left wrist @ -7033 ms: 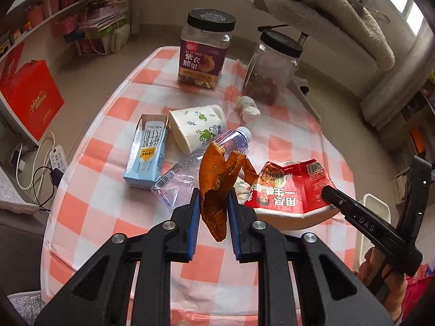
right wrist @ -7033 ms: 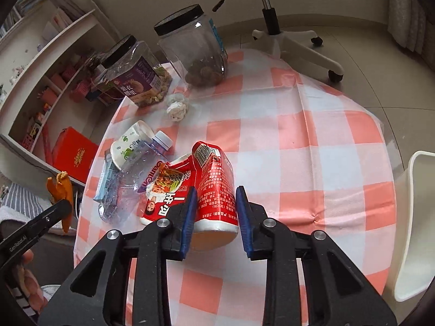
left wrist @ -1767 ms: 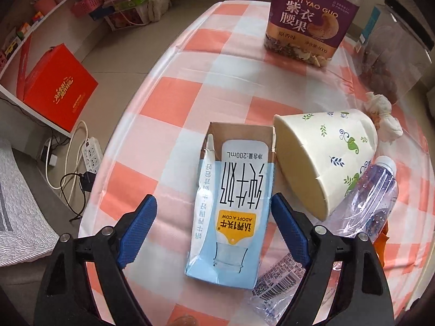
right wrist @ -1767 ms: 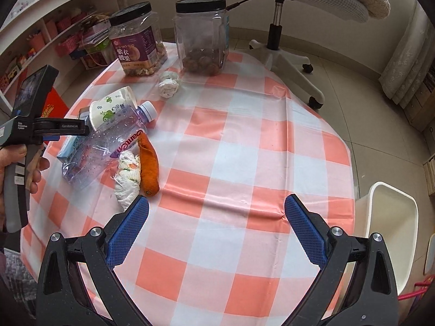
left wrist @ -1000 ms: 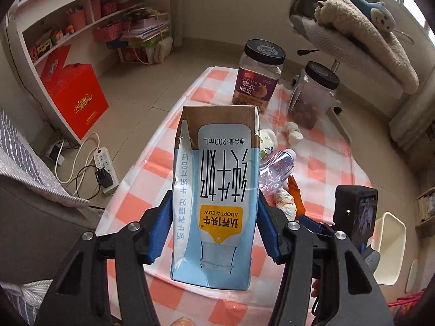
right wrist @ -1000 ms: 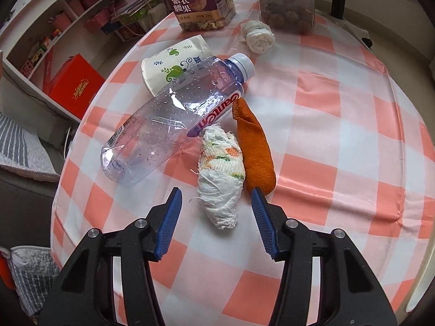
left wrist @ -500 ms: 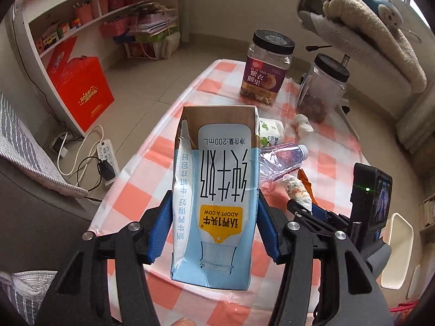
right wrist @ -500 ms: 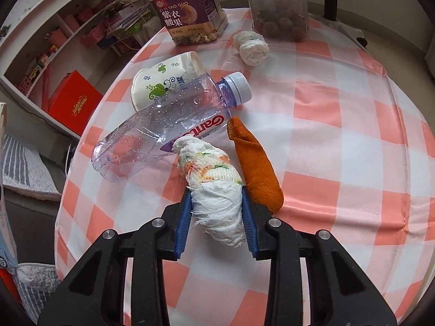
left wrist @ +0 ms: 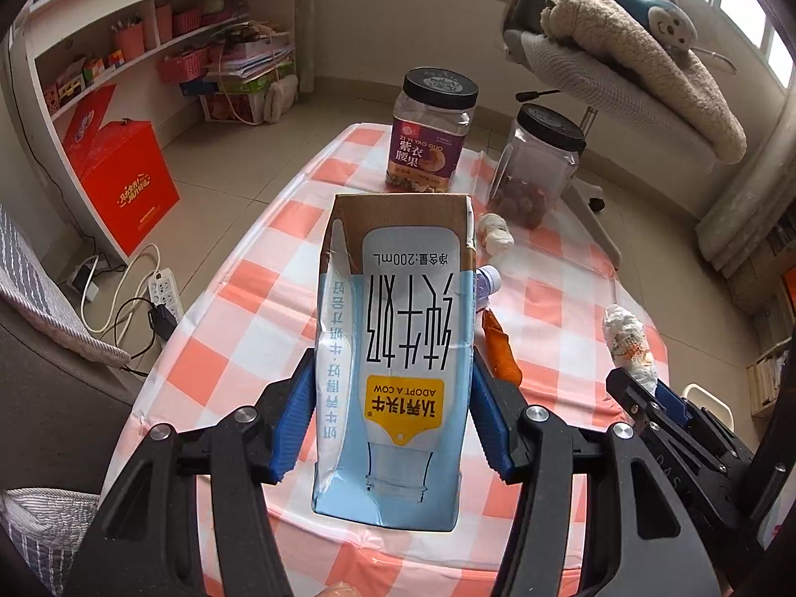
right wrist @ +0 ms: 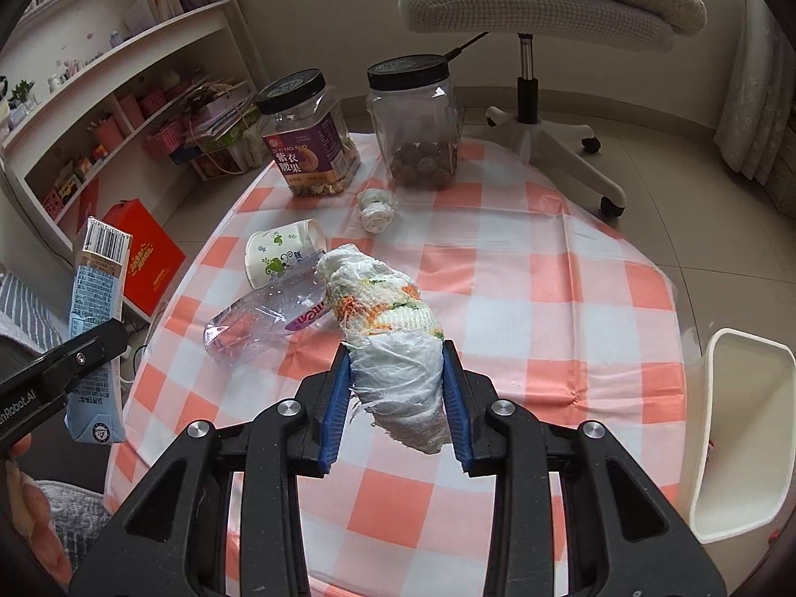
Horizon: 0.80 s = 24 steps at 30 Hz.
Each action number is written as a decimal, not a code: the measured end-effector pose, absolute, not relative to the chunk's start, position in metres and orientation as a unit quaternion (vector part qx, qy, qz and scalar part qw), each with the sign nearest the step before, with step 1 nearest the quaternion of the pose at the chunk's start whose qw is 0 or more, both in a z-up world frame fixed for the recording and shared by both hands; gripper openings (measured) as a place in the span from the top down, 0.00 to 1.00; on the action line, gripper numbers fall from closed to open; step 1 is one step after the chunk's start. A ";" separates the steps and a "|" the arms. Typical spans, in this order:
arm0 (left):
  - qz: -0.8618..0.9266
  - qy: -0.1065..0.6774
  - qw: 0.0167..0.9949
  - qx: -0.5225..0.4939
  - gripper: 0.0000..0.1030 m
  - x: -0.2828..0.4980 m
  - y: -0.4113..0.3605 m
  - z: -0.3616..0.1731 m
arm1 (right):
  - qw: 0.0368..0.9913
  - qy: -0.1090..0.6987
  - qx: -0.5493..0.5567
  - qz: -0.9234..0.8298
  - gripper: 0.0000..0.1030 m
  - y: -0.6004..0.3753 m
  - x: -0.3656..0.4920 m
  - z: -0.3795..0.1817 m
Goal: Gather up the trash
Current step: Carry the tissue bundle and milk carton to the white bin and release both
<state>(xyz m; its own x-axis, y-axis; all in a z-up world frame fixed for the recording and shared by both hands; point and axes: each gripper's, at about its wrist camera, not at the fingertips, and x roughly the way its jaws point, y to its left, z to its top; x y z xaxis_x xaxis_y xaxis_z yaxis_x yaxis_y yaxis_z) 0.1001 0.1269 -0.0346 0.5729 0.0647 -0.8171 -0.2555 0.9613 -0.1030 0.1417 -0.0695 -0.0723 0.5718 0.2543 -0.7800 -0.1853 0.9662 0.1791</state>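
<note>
My left gripper is shut on a light-blue milk carton and holds it above the near edge of the checked table. The carton also shows in the right wrist view. My right gripper is shut on a crumpled white tissue wad, lifted over the table; it shows in the left wrist view too. On the table lie a clear plastic bottle, a paper cup, a small tissue ball and an orange peel.
Two black-lidded jars stand at the table's far end: a purple-labelled one and a clear one. A white bin stands off the table's right side. An office chair is behind. A red box sits on the floor left.
My right gripper has lifted the tissue wad off the table, away from the orange peel and bottle. My left gripper keeps holding the carton up, shifted slightly.
</note>
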 end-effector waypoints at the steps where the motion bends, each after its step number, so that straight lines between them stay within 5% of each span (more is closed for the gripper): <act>1: 0.086 0.451 0.883 -0.102 0.45 0.100 0.121 -0.034 | 0.889 0.441 0.038 0.119 0.68 -0.075 0.138 -0.069; 24: -0.011 0.423 0.905 -0.038 0.45 0.091 0.005 -0.038 | 0.912 0.404 0.067 0.031 0.68 -0.189 0.104 -0.043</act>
<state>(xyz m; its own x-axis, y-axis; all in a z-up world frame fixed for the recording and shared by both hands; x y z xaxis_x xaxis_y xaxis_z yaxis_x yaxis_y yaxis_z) 0.0910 0.0051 -0.0380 0.6418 -0.0530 -0.7650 -0.0115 0.9968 -0.0788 0.1038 -0.1894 -0.0429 0.6716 0.1100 -0.7327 -0.0013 0.9891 0.1473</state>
